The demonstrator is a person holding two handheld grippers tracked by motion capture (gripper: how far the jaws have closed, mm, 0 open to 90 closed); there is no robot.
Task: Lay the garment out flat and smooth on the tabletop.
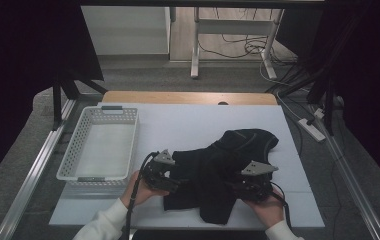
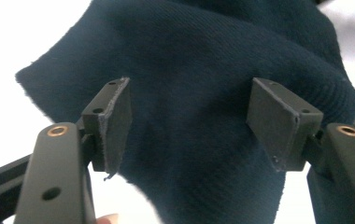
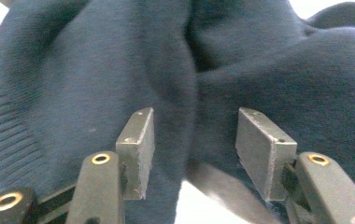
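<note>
A dark garment (image 1: 218, 172) lies crumpled on the white surface (image 1: 188, 125), near its front edge. An empty white basket (image 1: 100, 145) stands just to its left, apart from it. The left tongs (image 1: 170, 181) and right tongs (image 1: 238, 187) rest at the cloth, both with jaws apart and fabric between, not pinched. No writing can be read. The folds hide the garment's shape

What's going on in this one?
A person works a dark garment lying crumpled on the white table with a hand-held gripper in each hand. The left hand-held gripper and the right hand-held gripper both have open jaws against the cloth, neither clamped yet. A white basket sits at the left.
</note>
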